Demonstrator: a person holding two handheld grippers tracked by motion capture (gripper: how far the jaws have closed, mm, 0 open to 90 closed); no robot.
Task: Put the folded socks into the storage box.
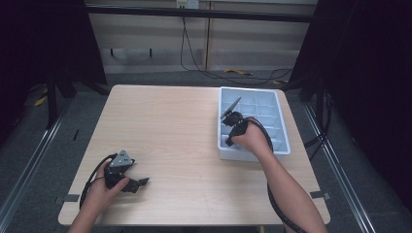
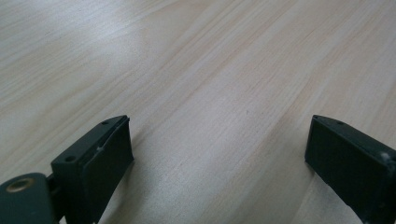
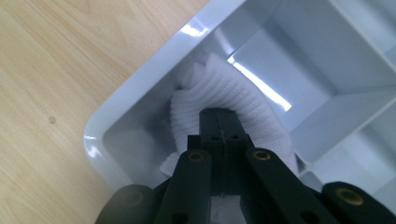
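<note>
Placement of a cloth into a divided tray. The right gripper (image 3: pixel 219 126) points down into the corner cell of the tray (image 3: pixel 140 84), its jaws pressed together on a white ribbed cloth (image 3: pixel 219 88), which bulges just ahead of and around the jaw tips and rests against the cell's outer wall. The pinch is taken near the middle of the fold, apparently so that the soft fabric hangs as one bundle and goes between the dividers without snagging on them. In the high view the right gripper (image 1: pixel 232 118) stands over the tray's (image 1: pixel 252 153) near left corner, the hand directly behind it and the wrist bent downward, a posture suited to lowering the cloth straight into the cell rather than dragging it over the rim. The left gripper (image 1: pixel 141 183) lies low on the desk (image 1: pixel 184 141), well apart from the tray, jaws spread wide with nothing between them; in its own view the left gripper (image 2: pixel 219 158) frames bare wood. It appears parked there to stay out of the working hand's way. The cloth seems lodged in the cell but not yet released.
</note>
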